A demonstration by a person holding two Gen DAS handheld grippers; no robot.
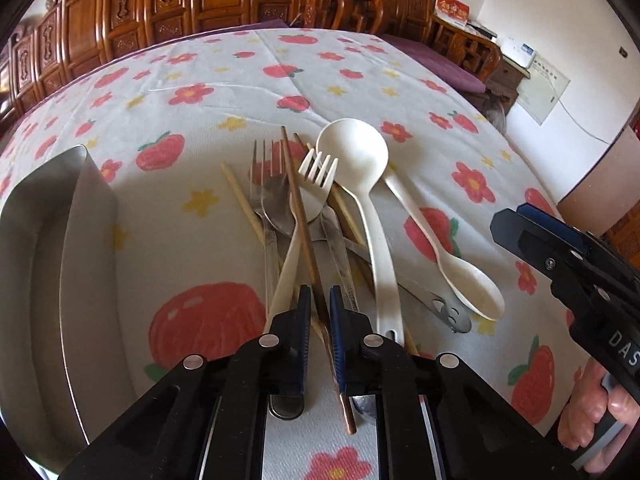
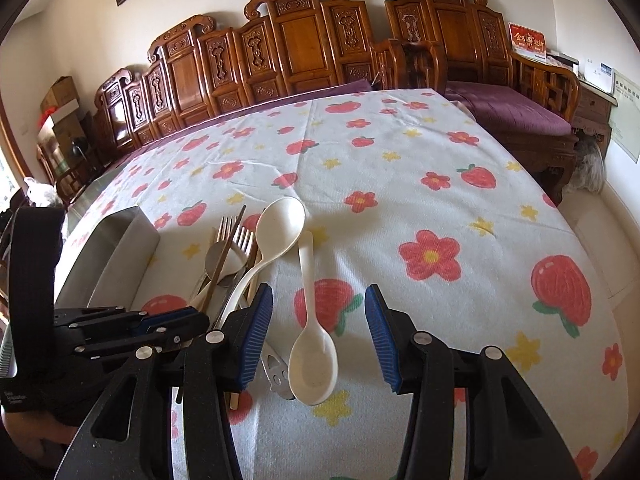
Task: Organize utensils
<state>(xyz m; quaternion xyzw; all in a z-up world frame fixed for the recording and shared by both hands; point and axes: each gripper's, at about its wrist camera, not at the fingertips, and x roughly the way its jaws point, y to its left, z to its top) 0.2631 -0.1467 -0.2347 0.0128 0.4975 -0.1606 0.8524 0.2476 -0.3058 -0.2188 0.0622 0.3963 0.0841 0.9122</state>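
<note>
A pile of utensils lies on the flowered tablecloth: a dark brown chopstick [image 1: 304, 232], a white fork [image 1: 298, 224], a large white ladle spoon [image 1: 362, 172], a small white spoon [image 1: 452, 264], a metal fork [image 1: 262, 184], a metal spoon [image 1: 276, 204] and pale chopsticks [image 1: 242, 200]. My left gripper [image 1: 319, 322] is shut on the dark brown chopstick near its thick end. My right gripper [image 2: 318, 334] is open, its jaws on either side of the small white spoon [image 2: 312, 344] and above it. The large spoon [image 2: 276, 228] and the left gripper [image 2: 160, 324] show at the left.
A steel tray [image 1: 68, 240] stands on the table left of the pile; it also shows in the right wrist view [image 2: 108, 252]. Carved wooden chairs [image 2: 304, 36] and a bench with a purple cushion [image 2: 512, 108] line the far side. The right gripper [image 1: 576, 264] hovers at the right.
</note>
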